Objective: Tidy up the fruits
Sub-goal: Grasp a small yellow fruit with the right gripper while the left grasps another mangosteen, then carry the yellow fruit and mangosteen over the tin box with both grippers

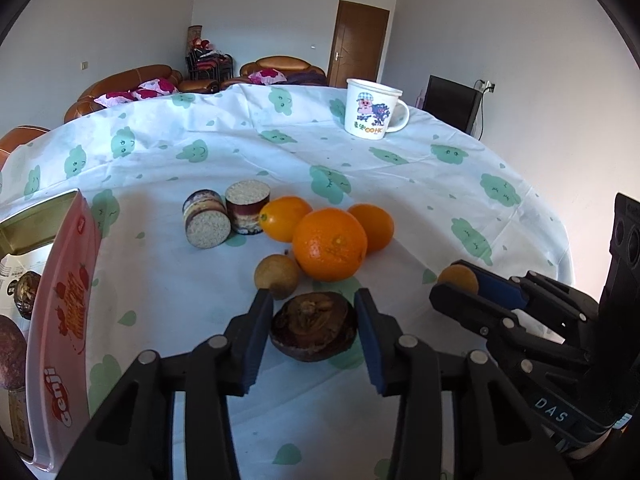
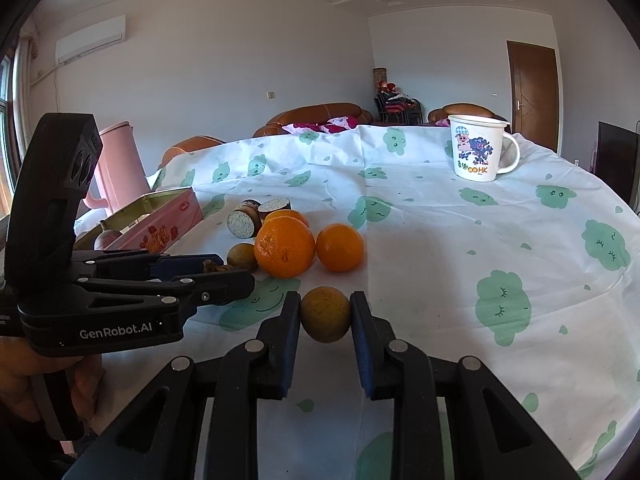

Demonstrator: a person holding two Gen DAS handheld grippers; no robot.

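Tin (image 1: 64,292) stands at the far left of the bench (image 1: 400,168), pink, its lid open, with a dark purple fruit (image 2: 107,238) lying inside. Right of it sit two short cut cylinders (image 1: 226,212) with pale speckled faces, one on its side, one upright, touching each other. Next comes the fruit cluster: a small orange (image 1: 282,218) beside the cylinders, a big orange (image 1: 330,244) in front, another small orange (image 1: 374,226) behind it to the right, and a brown longan (image 1: 277,277) just in front of the big orange.

The left gripper (image 1: 314,330) has its fingers (image 1: 256,344) on either side of a dark, wrinkled fruit (image 1: 314,326) resting on the cloth. In the left wrist view the pads sit just beside it; whether they press on it cannot be told.

Further right, the right gripper (image 2: 326,316) pinches a small yellow-brown fruit (image 2: 325,314) between its fingers (image 2: 290,340), both pads touching its sides, apart from the cluster. A cartoon-printed mug (image 1: 370,110) stands upright at the far right edge of the bench.
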